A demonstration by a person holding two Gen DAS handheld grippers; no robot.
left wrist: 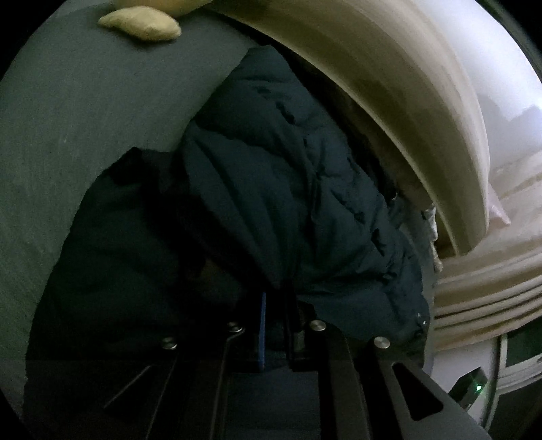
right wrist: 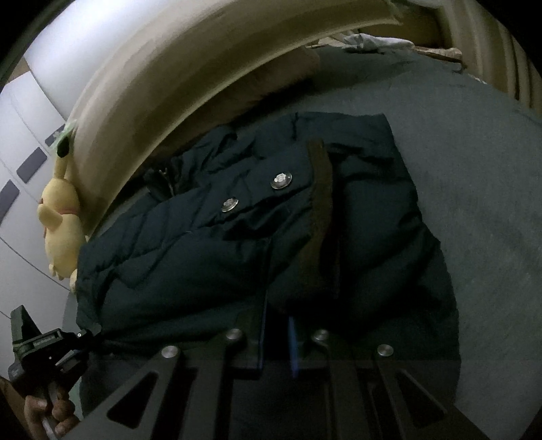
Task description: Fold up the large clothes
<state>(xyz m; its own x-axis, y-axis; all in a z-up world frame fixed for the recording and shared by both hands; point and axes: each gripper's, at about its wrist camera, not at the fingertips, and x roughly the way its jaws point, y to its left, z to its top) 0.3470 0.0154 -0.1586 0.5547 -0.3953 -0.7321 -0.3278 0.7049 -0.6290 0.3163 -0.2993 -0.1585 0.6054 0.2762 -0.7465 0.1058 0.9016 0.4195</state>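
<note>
A dark navy padded jacket (right wrist: 257,237) lies bunched on a grey-green bed surface (right wrist: 474,169). It has two silver snap buttons (right wrist: 281,180) and a brown trimmed cuff (right wrist: 321,189). My right gripper (right wrist: 277,325) is shut on a fold of the jacket at its near edge. In the left wrist view the jacket (left wrist: 288,189) hangs in folds, and my left gripper (left wrist: 276,304) is shut on its fabric. The left gripper also shows in the right wrist view (right wrist: 91,333), pinching the jacket's left corner.
A cream padded headboard (right wrist: 176,78) curves behind the bed. A yellow plush toy (right wrist: 59,216) leans against it at the left; its paw shows in the left wrist view (left wrist: 142,23). Pale bedding and clutter (right wrist: 372,40) lie at the far side.
</note>
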